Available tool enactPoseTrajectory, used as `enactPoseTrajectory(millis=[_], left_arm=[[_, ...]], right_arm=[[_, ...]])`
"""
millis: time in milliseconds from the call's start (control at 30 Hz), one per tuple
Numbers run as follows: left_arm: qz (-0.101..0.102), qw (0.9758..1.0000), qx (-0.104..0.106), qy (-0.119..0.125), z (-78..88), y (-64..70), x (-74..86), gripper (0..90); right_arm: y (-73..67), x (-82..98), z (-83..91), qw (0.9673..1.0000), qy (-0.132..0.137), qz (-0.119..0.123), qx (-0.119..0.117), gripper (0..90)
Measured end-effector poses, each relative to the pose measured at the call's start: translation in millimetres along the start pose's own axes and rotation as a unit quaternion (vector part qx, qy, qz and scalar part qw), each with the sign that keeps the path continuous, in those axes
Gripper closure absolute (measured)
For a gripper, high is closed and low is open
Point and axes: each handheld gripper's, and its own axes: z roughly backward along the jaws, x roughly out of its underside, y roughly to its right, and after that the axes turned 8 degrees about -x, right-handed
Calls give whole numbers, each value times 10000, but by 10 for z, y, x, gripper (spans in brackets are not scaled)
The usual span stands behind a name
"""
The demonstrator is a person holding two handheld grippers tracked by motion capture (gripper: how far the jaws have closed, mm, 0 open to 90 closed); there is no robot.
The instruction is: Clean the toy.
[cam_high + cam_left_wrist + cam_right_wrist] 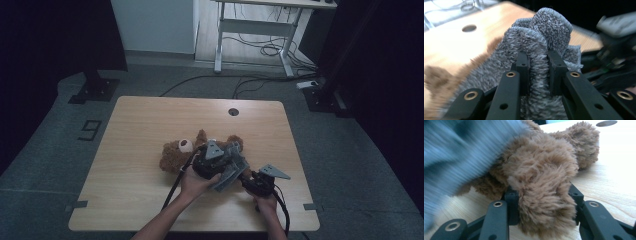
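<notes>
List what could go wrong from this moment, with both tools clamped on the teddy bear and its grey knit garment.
1. The left tool pinches only a bunched fold of the grey knit garment; a pull could slip it free or stretch the knit.
2. The right tool grips one plush limb of the teddy bear; pulling against it may strain that limb's seam.
3. The tools sit close together in the high view, with the cables trailing near them, so they could collide or snag.
</notes>
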Motion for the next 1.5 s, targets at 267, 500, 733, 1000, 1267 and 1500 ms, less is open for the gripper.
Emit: enactPoseTrajectory(millis=[267, 500, 733, 1000, 1267, 1500], left_arm=[[252, 9996, -111, 65, 32, -174, 242, 755], [610, 9967, -447, 287, 443, -567, 471, 753], [997, 9917, -702, 411, 713, -936, 708, 753], [1349, 9843, -1113, 224, 877, -1323, 999, 752], [1344, 9814, -1372, -1, 843, -1447, 1095, 753], [1101, 9872, -1075, 424, 881, -1276, 622, 754]], right_arm=[[-17, 5, -16, 10000, 43, 27, 65, 579], [4, -2, 1, 10000, 27, 9, 12, 580], [2, -4, 7, 10000, 18, 24, -4, 579], [6, -1, 7, 10000, 15, 36, -19, 578], [10, -2, 6, 10000, 4, 31, -26, 578], [18, 0, 9, 10000, 1, 30, -22, 578]])
